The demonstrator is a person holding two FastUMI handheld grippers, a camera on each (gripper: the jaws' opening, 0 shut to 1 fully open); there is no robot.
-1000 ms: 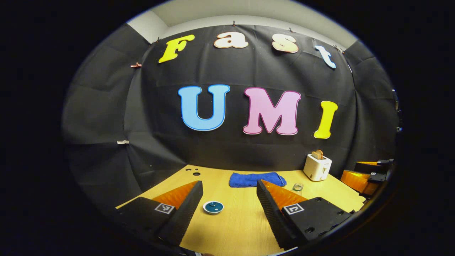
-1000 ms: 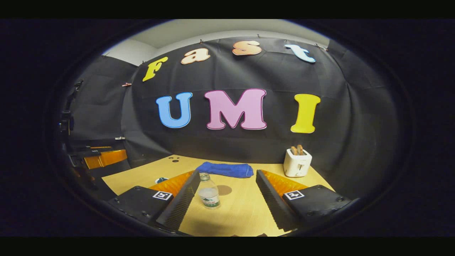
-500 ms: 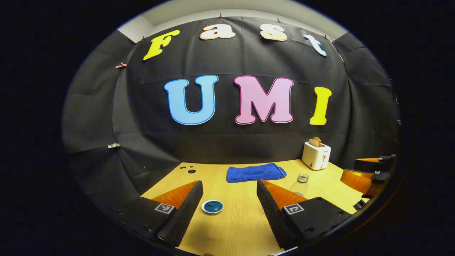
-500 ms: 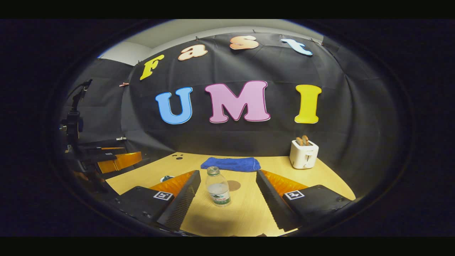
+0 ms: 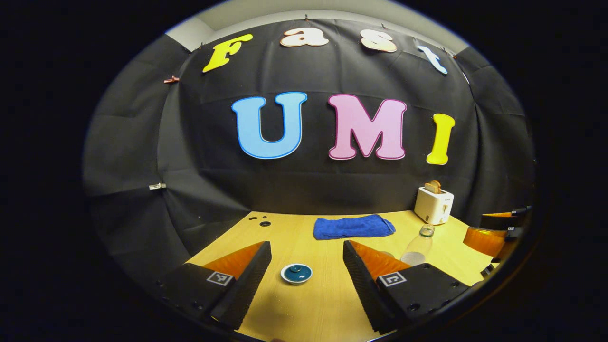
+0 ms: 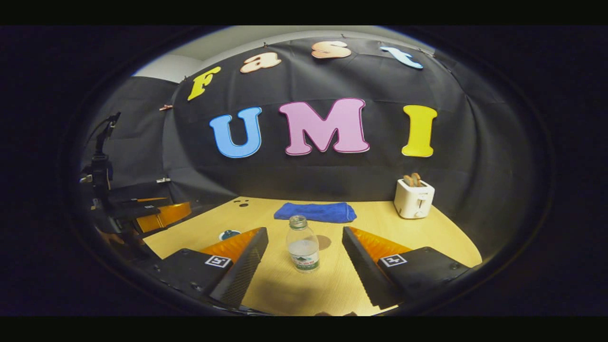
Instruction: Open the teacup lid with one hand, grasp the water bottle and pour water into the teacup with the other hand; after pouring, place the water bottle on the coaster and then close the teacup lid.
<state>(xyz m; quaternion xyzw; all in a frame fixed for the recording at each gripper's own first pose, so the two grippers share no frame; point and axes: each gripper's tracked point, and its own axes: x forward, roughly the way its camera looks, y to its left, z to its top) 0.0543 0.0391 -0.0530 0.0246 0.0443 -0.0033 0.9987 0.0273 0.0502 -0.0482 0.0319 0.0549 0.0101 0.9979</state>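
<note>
The left tool (image 5: 304,280) hovers wide open, aimed at the lidded teacup (image 5: 296,273) on the wooden surface (image 5: 327,304). The right tool (image 6: 304,268), likewise wide, frames the upright bottle (image 6: 303,250), likely so each takes its own object. The coaster (image 6: 324,242) lies just behind the bottle.

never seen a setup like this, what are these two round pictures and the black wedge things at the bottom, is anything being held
Each picture comes from a fisheye camera riding on a hand-held two-finger gripper; a person carries one in each hand. The black wedges are each gripper's own fingers. In the left gripper view, the left gripper is open, aimed at a lidded teacup. In the right gripper view, the right gripper is open, with an uncapped water bottle standing between its fingers, untouched. Nothing is held. On the wooden table also lie a blue towel, a round coaster and a white toaster.
</note>
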